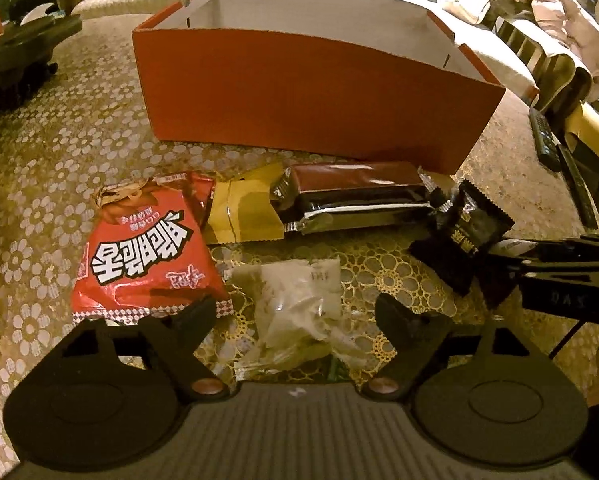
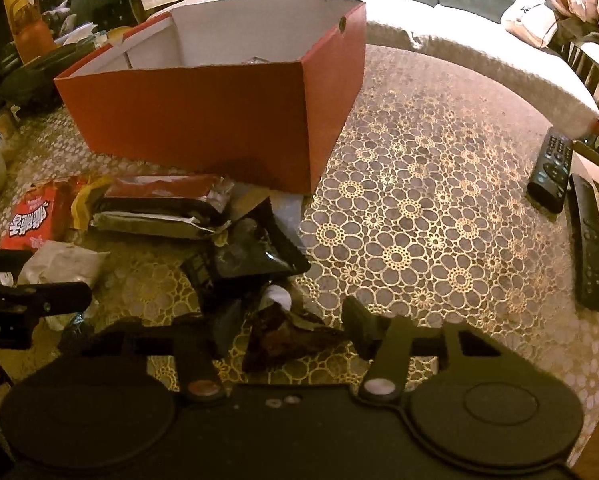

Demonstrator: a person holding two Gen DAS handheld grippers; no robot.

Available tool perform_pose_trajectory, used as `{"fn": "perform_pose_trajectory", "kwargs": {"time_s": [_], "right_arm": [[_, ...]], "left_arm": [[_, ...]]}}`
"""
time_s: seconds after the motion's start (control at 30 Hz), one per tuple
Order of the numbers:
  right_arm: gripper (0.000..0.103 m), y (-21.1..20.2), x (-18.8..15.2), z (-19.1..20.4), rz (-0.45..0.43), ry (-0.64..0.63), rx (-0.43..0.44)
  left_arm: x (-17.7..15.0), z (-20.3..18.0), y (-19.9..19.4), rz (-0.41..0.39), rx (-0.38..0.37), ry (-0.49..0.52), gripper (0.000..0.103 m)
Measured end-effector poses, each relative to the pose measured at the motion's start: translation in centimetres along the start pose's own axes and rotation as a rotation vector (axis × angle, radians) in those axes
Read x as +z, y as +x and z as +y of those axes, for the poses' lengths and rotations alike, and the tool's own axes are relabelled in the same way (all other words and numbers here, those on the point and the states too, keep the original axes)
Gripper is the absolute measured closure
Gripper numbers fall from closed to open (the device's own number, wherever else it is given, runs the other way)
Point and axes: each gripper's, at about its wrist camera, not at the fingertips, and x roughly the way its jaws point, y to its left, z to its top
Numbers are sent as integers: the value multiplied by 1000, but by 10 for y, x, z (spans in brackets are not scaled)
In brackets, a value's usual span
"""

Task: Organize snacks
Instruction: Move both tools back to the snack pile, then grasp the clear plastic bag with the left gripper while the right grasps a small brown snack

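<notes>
A red cardboard box (image 1: 299,92) with a white inside stands open on the lace-covered table. In front of it lie a red snack bag (image 1: 147,256), a yellow packet (image 1: 243,212), a long dark foil bar (image 1: 355,196) and a black packet (image 1: 463,236). My left gripper (image 1: 295,312) is open, its fingers on either side of a clear whitish packet (image 1: 295,304) without pressing it. My right gripper (image 2: 291,326) straddles a small dark red packet (image 2: 287,340). Its right finger is at the packet's edge and a strip of cloth shows by the left finger.
Two black remotes (image 2: 549,168) (image 2: 587,244) lie near the table's right edge. An orange bottle (image 2: 31,36) and clutter crowd the far left. A pale sofa (image 2: 459,40) curves behind the table. Bare lace tablecloth (image 2: 419,208) spreads right of the box.
</notes>
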Motion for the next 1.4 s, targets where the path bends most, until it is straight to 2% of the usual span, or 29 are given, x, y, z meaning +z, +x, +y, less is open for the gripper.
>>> {"fn": "perform_pose_trajectory", "kwargs": {"time_s": [0.13,0.2,0.3,0.4,0.57,0.87,1.1,1.2,1.4], "right_arm": [[60,-1,-1,-1,-1,7,2],[62,-1,-1,0,-2,10,8],[67,-4,-2,1,-9,8,9],[73,-6,-2,1,-14,8,6],[78,-11,-4,0,-22,19,15],[82,-35,-5,2,-54,47,38],[83,-66,3,9,-120,39,67],[83,-76,7,10,-147,14,46],[82,-78,4,-8,-146,32,45]], "left_arm": [[-1,2,1,16,1,-10,32],[-1,2,2,25,1,-12,47],[-2,2,1,29,-4,-19,56],[-3,2,-1,25,-10,-26,60],[-3,3,-8,10,-22,-42,64],[-1,1,-32,-38,-27,-50,64],[2,-2,-56,-83,-33,-48,64],[3,-2,-64,-99,-38,-53,64],[1,-4,-71,-102,-42,-54,64]]}}
